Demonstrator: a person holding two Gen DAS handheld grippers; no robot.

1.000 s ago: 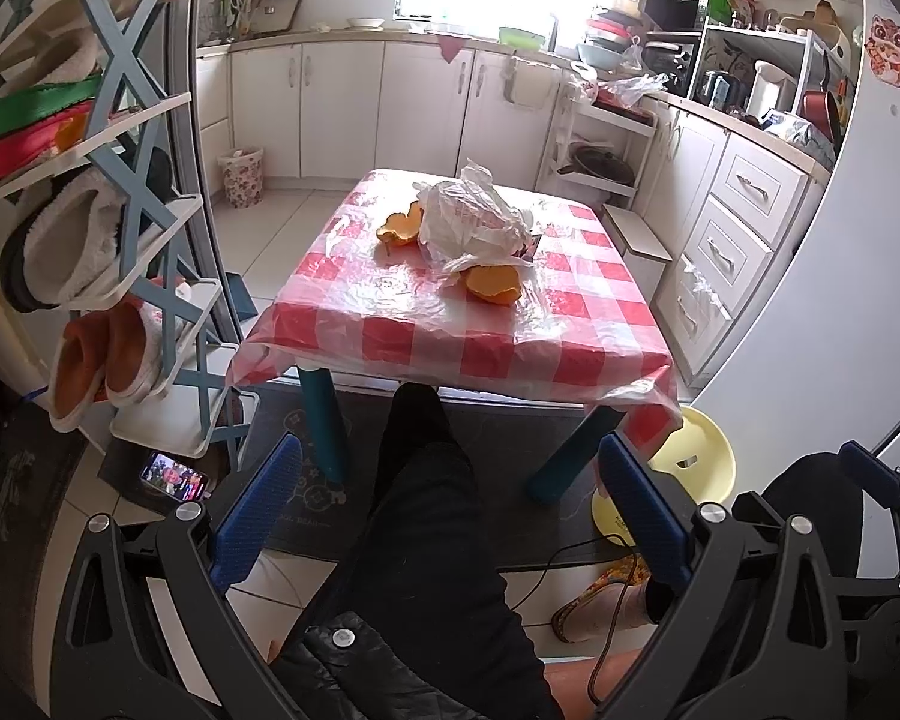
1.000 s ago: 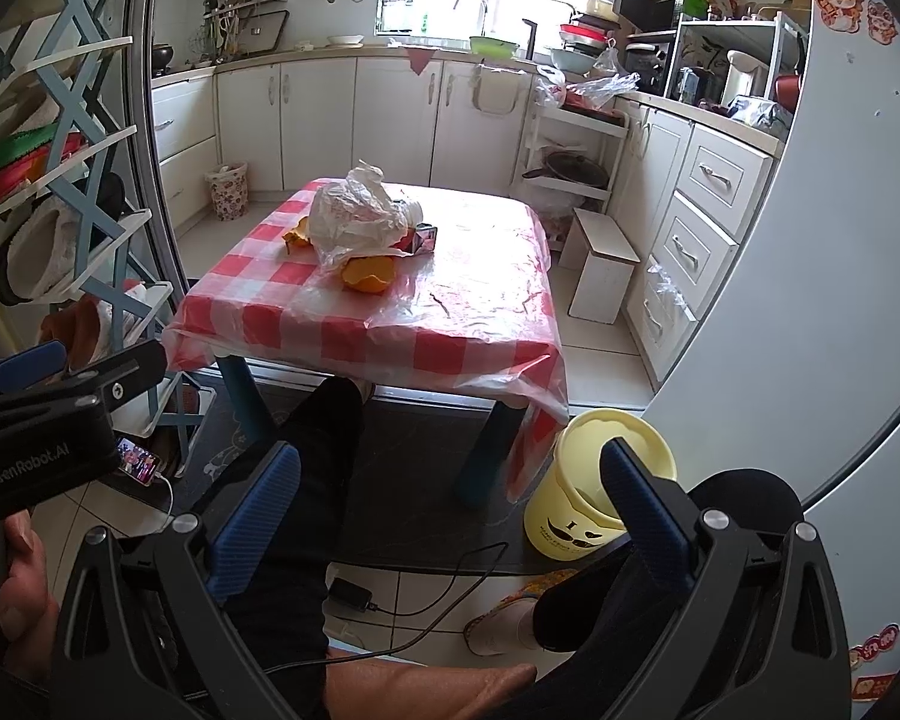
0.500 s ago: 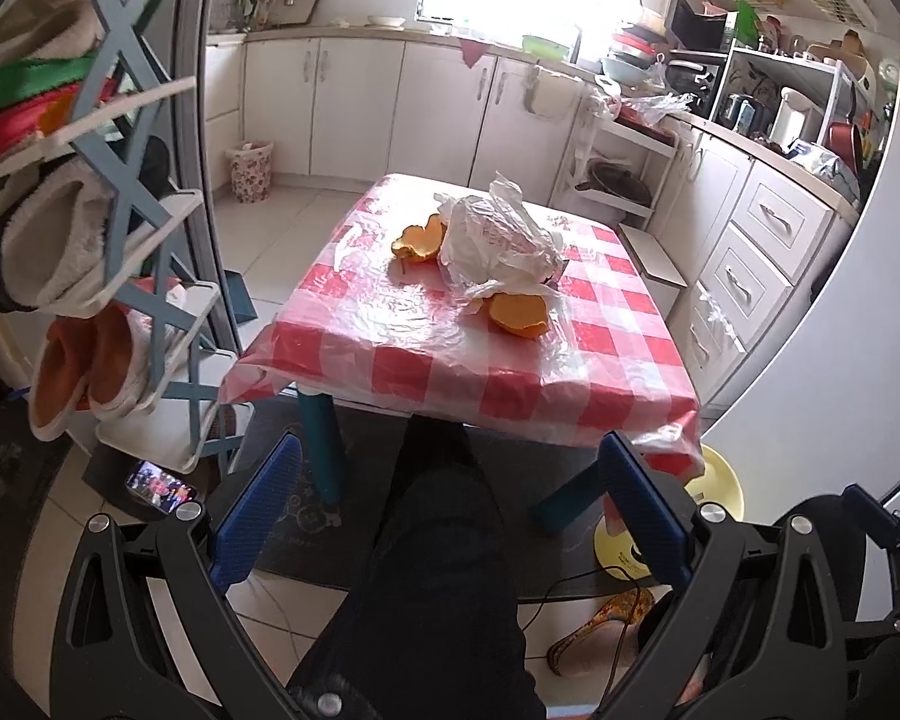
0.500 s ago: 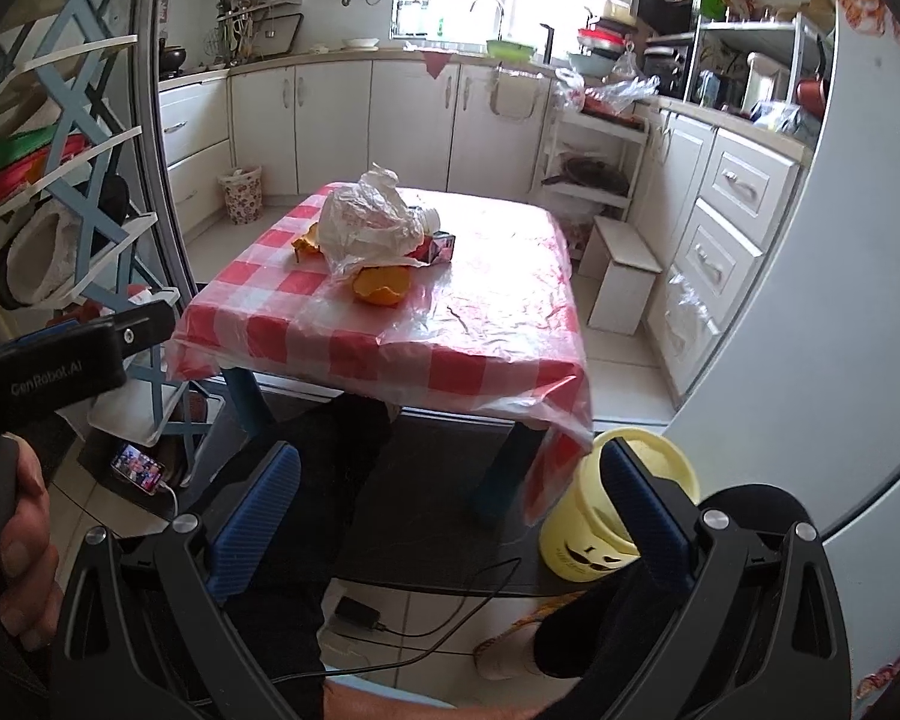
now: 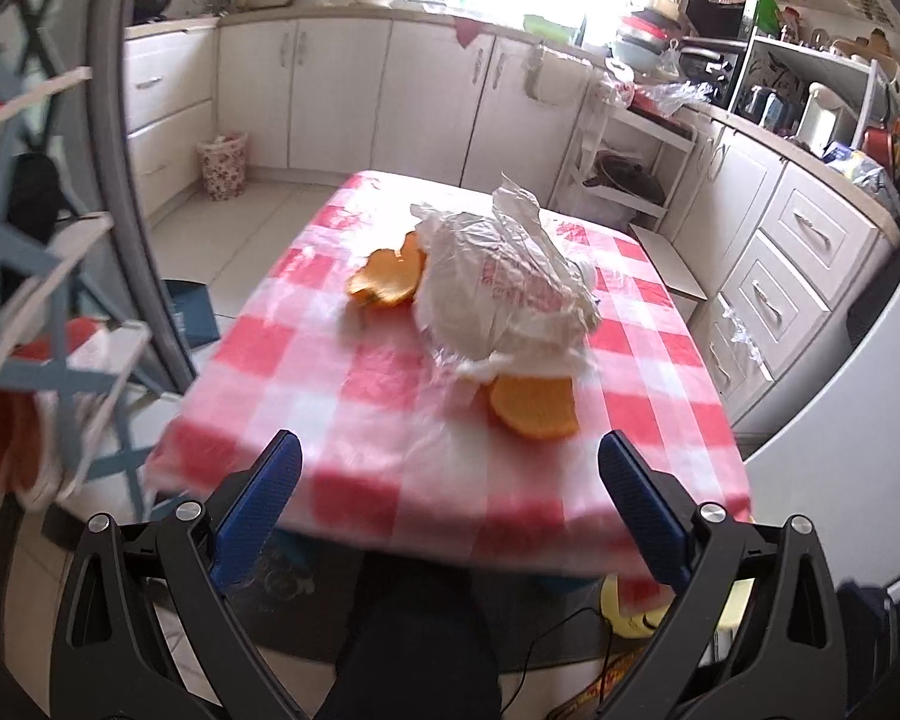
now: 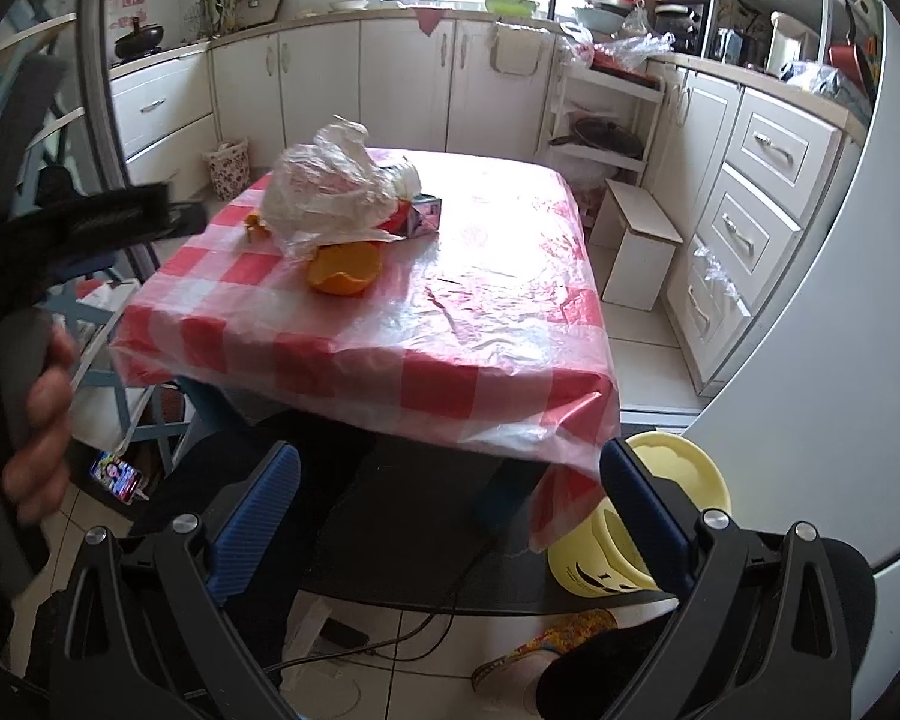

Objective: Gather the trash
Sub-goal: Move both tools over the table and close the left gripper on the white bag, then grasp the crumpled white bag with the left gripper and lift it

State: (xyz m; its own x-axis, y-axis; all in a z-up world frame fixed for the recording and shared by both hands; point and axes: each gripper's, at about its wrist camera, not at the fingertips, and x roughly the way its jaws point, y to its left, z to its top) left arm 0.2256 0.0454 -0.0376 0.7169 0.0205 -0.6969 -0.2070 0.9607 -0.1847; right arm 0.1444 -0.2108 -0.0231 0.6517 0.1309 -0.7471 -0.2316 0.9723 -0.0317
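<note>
A crumpled white plastic bag (image 5: pixel 504 288) lies on the red-checked table (image 5: pixel 342 396), with an orange peel (image 5: pixel 534 405) in front of it and another peel (image 5: pixel 387 282) to its left. In the right wrist view the bag (image 6: pixel 324 192), a peel (image 6: pixel 345 267) and a small carton (image 6: pixel 423 216) show on the table (image 6: pixel 480 324). My left gripper (image 5: pixel 450 498) is open and empty at the table's near edge. My right gripper (image 6: pixel 450 510) is open and empty, lower, below the table edge. A yellow bin (image 6: pixel 660 516) stands by the right table leg.
A blue shoe rack (image 5: pixel 42 300) stands at the left. White cabinets and drawers (image 6: pixel 750 192) line the back and right. A white stool (image 6: pixel 636 246) sits beyond the table. A phone (image 6: pixel 117 477) and cables lie on the floor.
Both grippers have moved forward and up toward the table. The left one has come closest, its view now over the table's near edge. Both stay open.
</note>
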